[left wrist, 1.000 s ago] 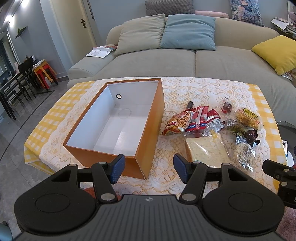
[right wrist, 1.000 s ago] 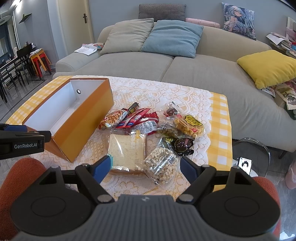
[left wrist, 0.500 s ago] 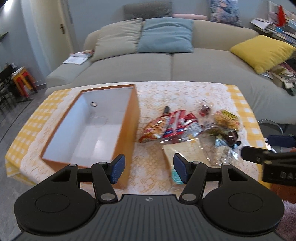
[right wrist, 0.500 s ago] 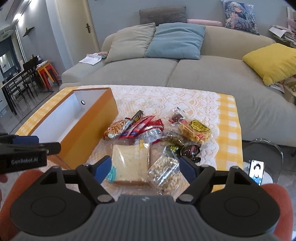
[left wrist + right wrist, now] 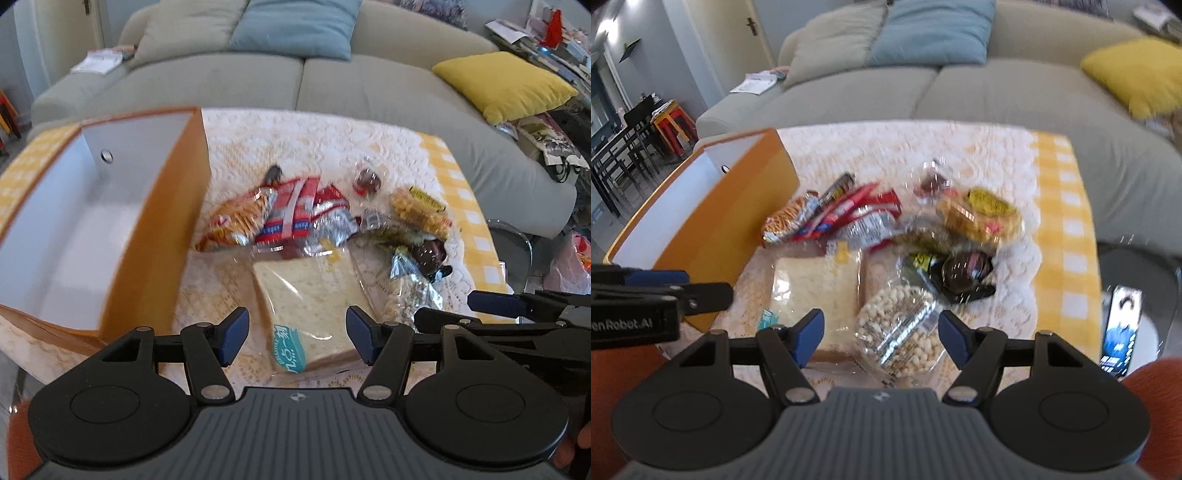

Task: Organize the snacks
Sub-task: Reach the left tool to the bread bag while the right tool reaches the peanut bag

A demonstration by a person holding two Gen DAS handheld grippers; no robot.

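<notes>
Starting at the left of the left wrist view, an orange box (image 5: pixel 155 236) with a white inside is seen open on the lace-covered table (image 5: pixel 332 147); nothing is seen inside it. Just right of the box, a striped orange snack bag (image 5: pixel 240 218) and red wrappers (image 5: pixel 291 210) are piled together. Below them, in the lower centre, a wrapped slice of bread (image 5: pixel 310 295) is lain flat. The left claw (image 5: pixel 297 339) is held wide apart above the near end of the bread, with nothing pinched; whether its blue fingertips (image 5: pixel 232 334) touch the wrapper cannot be told. Farther right, a yellow snack pack (image 5: pixel 421 214) and a dark round sweet (image 5: pixel 428 254) are seen.

In the right wrist view, the left claw's body is seen at the left edge. At lower centre the right claw (image 5: pixel 881 338) is spread wide, empty, and is framed over a clear bag of pale nuts (image 5: pixel 901 332), which lies touching the bread (image 5: pixel 816 291) on its left. At the far right, a phone (image 5: pixel 1121 332) is seen beside the table.
</notes>
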